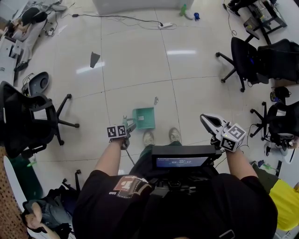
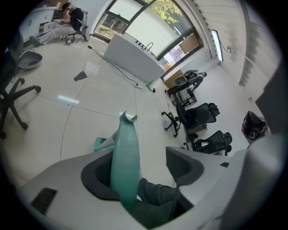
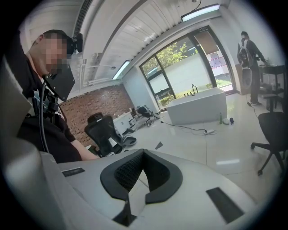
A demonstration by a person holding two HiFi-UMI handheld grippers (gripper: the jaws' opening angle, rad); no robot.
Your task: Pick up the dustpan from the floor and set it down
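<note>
A teal dustpan (image 1: 143,117) lies on the pale tiled floor just ahead of the person's shoes (image 1: 148,137). Its long teal handle (image 2: 123,157) rises between the jaws of my left gripper (image 2: 139,157), resting against the left pad while the right pad stands well apart from it. In the head view the left gripper (image 1: 128,126) hovers at the dustpan's left side. The pan's body (image 2: 101,143) shows on the floor behind the handle. My right gripper (image 1: 204,119) is held up to the right, away from the dustpan. The right gripper (image 3: 143,153) is shut with nothing in it.
Black office chairs stand at the left (image 1: 28,116) and at the right (image 1: 247,56). A white tub-like unit (image 1: 135,4) and a cable with a power strip (image 1: 166,25) lie far ahead. A dark scrap (image 1: 94,58) and a small object (image 1: 156,100) sit on the tiles.
</note>
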